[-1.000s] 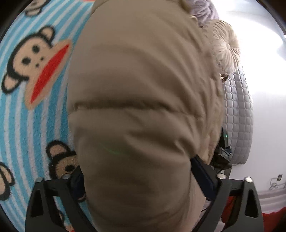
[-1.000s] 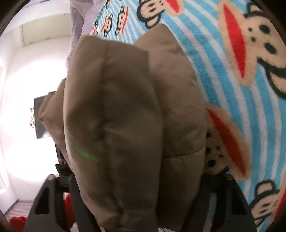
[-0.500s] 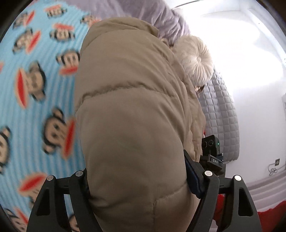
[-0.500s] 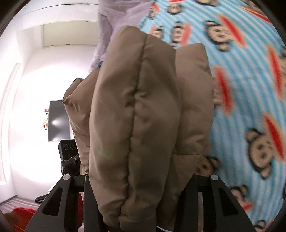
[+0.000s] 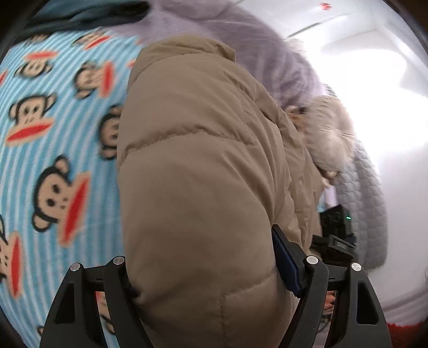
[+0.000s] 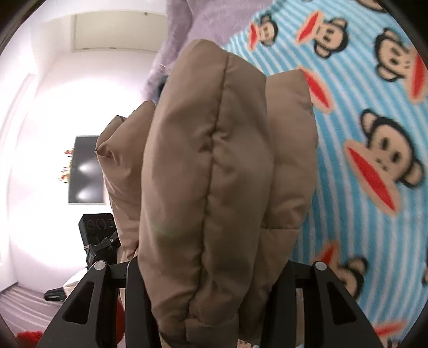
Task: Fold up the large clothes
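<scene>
A tan puffer jacket (image 5: 198, 171) fills the middle of both wrist views; it also shows in the right wrist view (image 6: 219, 171). It hangs lifted above a blue striped monkey-print blanket (image 5: 53, 139), which also shows in the right wrist view (image 6: 374, 133). My left gripper (image 5: 203, 270) is shut on a thick fold of the jacket. My right gripper (image 6: 211, 273) is shut on another bunched fold of it. A cream fur trim (image 5: 329, 133) of the jacket shows at the right of the left wrist view. The fingertips are mostly hidden by fabric.
A lilac fuzzy blanket (image 5: 254, 48) lies at the far end of the bed, also in the right wrist view (image 6: 203, 24). A grey quilted cover (image 5: 369, 203) hangs at the right. A dark wall screen (image 6: 85, 168) and white walls lie beyond. The other gripper's black body (image 6: 96, 227) shows behind the jacket.
Both grippers have risen and pulled back with the jacket. The blanket's monkeys look smaller and more of the room and lilac blanket shows.
</scene>
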Motion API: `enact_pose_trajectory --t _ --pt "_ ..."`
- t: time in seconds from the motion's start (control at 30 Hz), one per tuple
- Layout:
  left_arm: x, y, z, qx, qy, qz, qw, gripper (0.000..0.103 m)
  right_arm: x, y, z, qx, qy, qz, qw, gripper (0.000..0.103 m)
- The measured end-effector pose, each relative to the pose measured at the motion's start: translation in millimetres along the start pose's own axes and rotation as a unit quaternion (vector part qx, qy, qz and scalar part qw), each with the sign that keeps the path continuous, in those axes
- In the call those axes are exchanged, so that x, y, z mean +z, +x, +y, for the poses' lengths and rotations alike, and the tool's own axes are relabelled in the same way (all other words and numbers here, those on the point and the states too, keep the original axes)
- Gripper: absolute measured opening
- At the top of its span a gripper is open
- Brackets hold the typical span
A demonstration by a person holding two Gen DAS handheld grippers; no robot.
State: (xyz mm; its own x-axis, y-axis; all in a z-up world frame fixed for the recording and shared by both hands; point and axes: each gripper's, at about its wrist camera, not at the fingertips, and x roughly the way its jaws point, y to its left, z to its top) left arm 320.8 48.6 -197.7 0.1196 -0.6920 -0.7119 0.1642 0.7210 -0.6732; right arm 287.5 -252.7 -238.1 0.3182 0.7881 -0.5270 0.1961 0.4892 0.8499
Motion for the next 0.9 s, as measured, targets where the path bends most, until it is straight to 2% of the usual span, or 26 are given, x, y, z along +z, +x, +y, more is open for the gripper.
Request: enact_pose_trajectory --t 0.1,0.23,0.3,0.4,0.5,0.6,0.67,0.7,0.73,0.83,0.9 --pt "-3 15 34 0.007 -0.022 0.004 0.9997 0.087 2 32 -13 -0.032 0.016 0.011 0.999 0.051" --pt "-11 17 45 0.014 -0.018 -0.009 0.9997 0.089 3 54 -22 -0.020 0.036 0.002 0.999 0.060" --pt "-16 18 40 0.039 -0.009 -0.013 0.9991 0.089 2 51 -32 -0.030 0.043 0.000 0.999 0.065" --pt "-19 12 8 0.097 0.028 -0.024 0.9946 0.089 0 35 -38 -0.049 0.047 -0.006 0.998 0.065" --pt "-21 -6 -8 0.132 0.055 -0.044 0.9888 0.088 -6 16 -24 -0.097 0.022 -0.015 0.995 0.065" --pt "-18 -27 -18 0.146 0.077 -0.066 0.9841 0.079 -16 -17 -13 -0.155 0.000 -0.040 0.987 0.065" --pt "-11 -36 -31 0.151 0.088 -0.080 0.9813 0.079 -25 -41 -9 -0.181 -0.016 -0.069 0.981 0.054" --pt "-8 -43 -37 0.146 0.100 -0.087 0.9804 0.077 -32 -49 -3 -0.188 -0.025 -0.082 0.978 0.036" --pt "-5 -47 -43 0.140 0.108 -0.088 0.9802 0.064 -37 -55 3 -0.188 -0.031 -0.087 0.978 0.023" --pt "8 -33 -72 0.136 0.140 -0.077 0.9776 0.062 -60 -70 26 -0.181 -0.064 -0.098 0.976 0.019" --pt "16 -5 -95 0.141 0.166 -0.062 0.9741 0.062 -75 -72 58 -0.178 -0.106 -0.095 0.974 0.018"
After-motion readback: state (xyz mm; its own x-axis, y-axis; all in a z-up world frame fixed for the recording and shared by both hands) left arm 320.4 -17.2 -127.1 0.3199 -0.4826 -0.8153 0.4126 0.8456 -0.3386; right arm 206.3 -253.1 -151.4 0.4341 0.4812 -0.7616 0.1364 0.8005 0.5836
